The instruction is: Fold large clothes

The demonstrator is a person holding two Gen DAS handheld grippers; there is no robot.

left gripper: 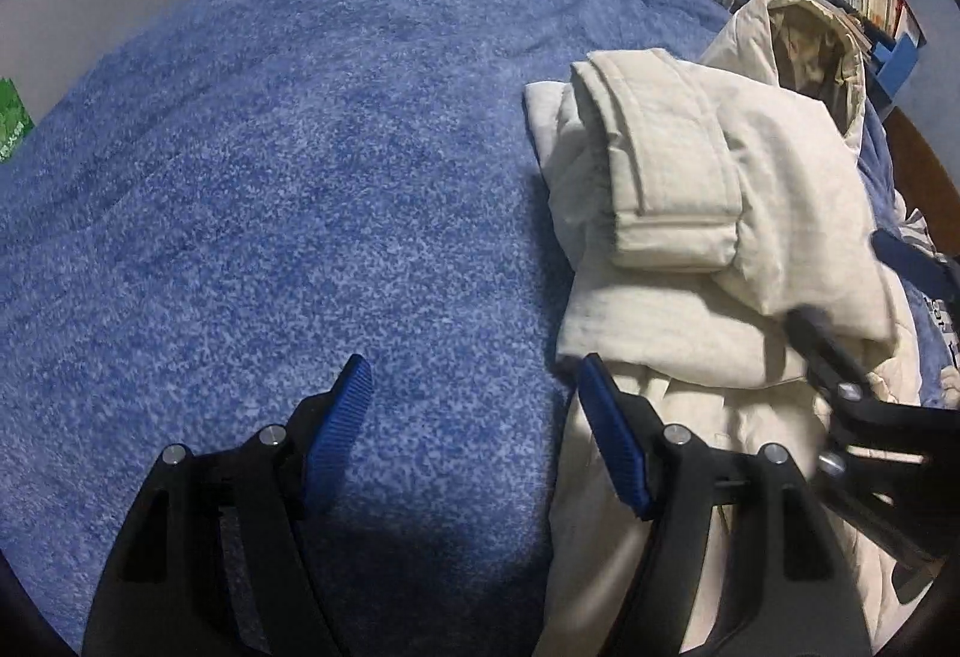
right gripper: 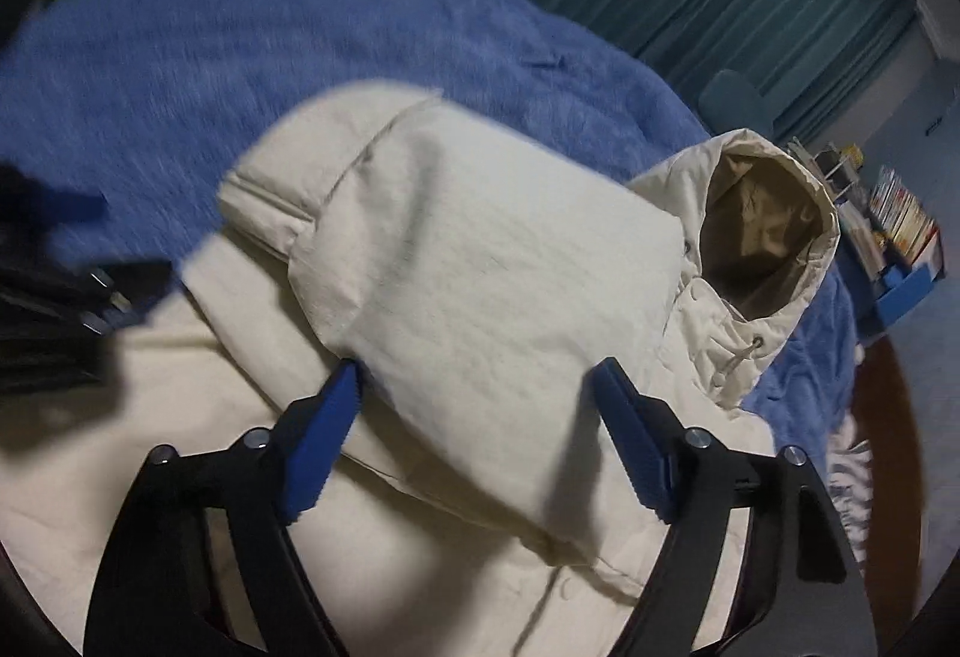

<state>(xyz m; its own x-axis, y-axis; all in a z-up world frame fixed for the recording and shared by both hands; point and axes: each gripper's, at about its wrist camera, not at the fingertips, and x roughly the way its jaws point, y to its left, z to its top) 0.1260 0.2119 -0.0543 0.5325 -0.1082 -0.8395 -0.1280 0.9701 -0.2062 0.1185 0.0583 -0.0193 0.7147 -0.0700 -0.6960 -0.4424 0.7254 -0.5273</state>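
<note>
Cream padded hooded jacket lies on the right side of the blue fleece bed, sleeve folded across. Left gripper and right gripper fingers apart, empty. Risk: puffy sleeve springs open.

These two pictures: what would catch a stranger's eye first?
A big cream hooded jacket lies partly folded on a blue blanket, one sleeve laid across its body and the hood gaping open at the far end. Both open blue-padded grippers, left and right, point at it.
</note>
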